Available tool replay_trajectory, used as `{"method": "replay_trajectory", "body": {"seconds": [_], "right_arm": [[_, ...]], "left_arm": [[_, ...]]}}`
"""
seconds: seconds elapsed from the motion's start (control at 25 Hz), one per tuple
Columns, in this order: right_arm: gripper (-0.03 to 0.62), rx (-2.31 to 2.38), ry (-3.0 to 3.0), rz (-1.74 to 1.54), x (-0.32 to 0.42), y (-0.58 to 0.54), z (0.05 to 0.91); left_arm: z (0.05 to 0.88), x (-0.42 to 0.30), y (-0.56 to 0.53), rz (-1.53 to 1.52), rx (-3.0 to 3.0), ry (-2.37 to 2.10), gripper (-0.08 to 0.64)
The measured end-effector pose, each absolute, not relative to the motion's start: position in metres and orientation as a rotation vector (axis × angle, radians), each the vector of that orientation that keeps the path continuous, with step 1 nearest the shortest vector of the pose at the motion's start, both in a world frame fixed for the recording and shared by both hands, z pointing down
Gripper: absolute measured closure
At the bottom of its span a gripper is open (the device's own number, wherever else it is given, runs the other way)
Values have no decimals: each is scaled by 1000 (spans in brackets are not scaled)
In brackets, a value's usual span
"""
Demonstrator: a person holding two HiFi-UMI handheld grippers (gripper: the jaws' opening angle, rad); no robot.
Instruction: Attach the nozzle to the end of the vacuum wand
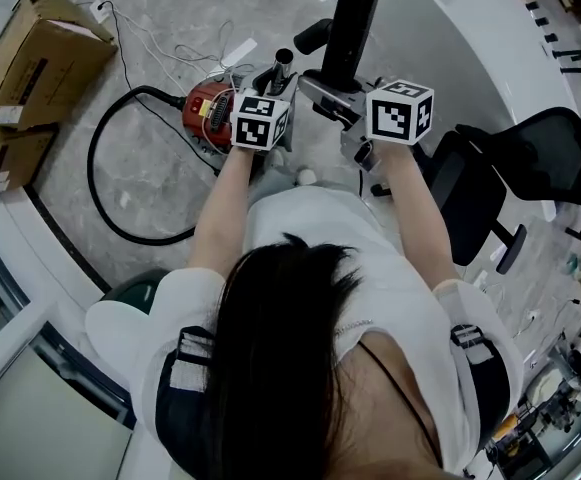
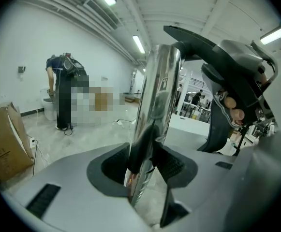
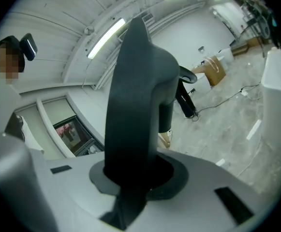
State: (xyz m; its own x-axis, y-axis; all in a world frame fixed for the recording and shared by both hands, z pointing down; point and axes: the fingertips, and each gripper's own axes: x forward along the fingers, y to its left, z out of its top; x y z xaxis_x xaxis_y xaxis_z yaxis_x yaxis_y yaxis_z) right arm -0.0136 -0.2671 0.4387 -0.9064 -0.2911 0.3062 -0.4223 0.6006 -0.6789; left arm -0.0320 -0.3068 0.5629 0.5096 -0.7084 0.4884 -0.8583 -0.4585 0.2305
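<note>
The chrome vacuum wand [image 2: 157,95] stands upright between the pads of my left gripper [image 2: 147,166], which is shut on it. In the head view its open end [image 1: 283,61] shows just beyond the left gripper [image 1: 273,88]. The black nozzle [image 3: 135,95] is a long curved plastic piece, and my right gripper [image 3: 135,175] is shut on it. From above, the nozzle [image 1: 355,18] rises just right of the wand's end, with the right gripper [image 1: 348,103] below it. Seen from the left gripper, the nozzle [image 2: 237,66] hangs at the upper right, close to the wand's top but apart from it.
A red vacuum canister [image 1: 202,108] with a looping black hose [image 1: 105,168] lies on the floor ahead. Cardboard boxes [image 1: 30,58] stand at the left and a black office chair [image 1: 540,158] at the right. A person [image 2: 65,91] bends over far off.
</note>
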Motion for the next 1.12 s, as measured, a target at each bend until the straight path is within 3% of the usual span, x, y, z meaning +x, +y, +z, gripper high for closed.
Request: {"method": "replay_trajectory", "body": {"seconds": [1.12], "right_arm": [[512, 218, -2553, 1241, -23, -259, 444]], "left_arm": [[562, -34, -305, 495, 2371, -1254, 410]]}}
